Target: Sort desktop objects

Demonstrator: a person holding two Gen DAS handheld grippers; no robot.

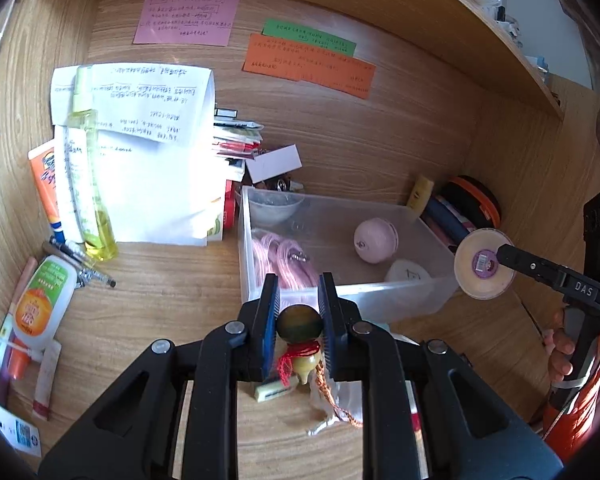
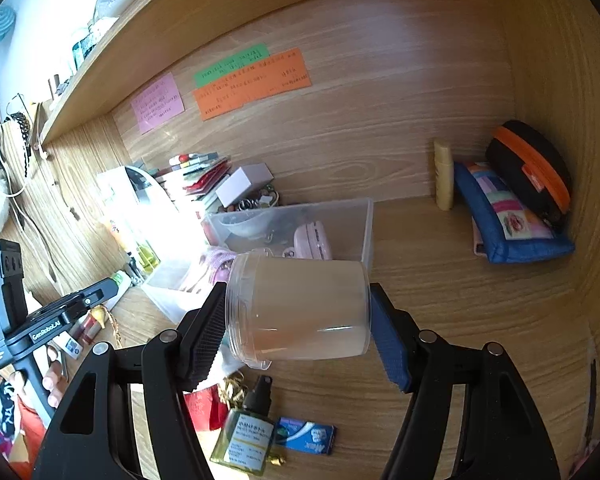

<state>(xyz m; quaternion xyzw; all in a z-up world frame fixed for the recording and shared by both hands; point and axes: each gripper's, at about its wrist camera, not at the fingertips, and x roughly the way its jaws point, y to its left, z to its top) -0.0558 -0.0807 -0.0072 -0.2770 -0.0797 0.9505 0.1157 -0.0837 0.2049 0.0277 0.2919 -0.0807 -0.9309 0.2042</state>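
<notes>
My left gripper (image 1: pixel 299 316) is shut on a small wooden gourd charm (image 1: pixel 300 328) with a red cord, held above the desk just in front of the clear plastic bin (image 1: pixel 400 300). My right gripper (image 2: pixel 298 320) is shut on a translucent plastic jar (image 2: pixel 300 308) lying on its side between the pads, held in front of the bin (image 2: pixel 366 232). In the left wrist view the jar (image 1: pixel 485 263) hangs at the bin's right end. The bin holds a pink round case (image 1: pixel 375 245), pink cord (image 1: pixel 280 260) and a white lid (image 1: pixel 408 274).
Papers (image 1: pixel 140 152), a yellow bottle (image 1: pixel 90 184) and tubes (image 1: pixel 40 308) crowd the left of the desk. A blue pouch (image 2: pixel 508 216), an orange-black case (image 2: pixel 532 168) and a yellow stick (image 2: pixel 443 176) sit at the back right. A small green bottle (image 2: pixel 246 436) and blue packet (image 2: pixel 308 436) lie in front.
</notes>
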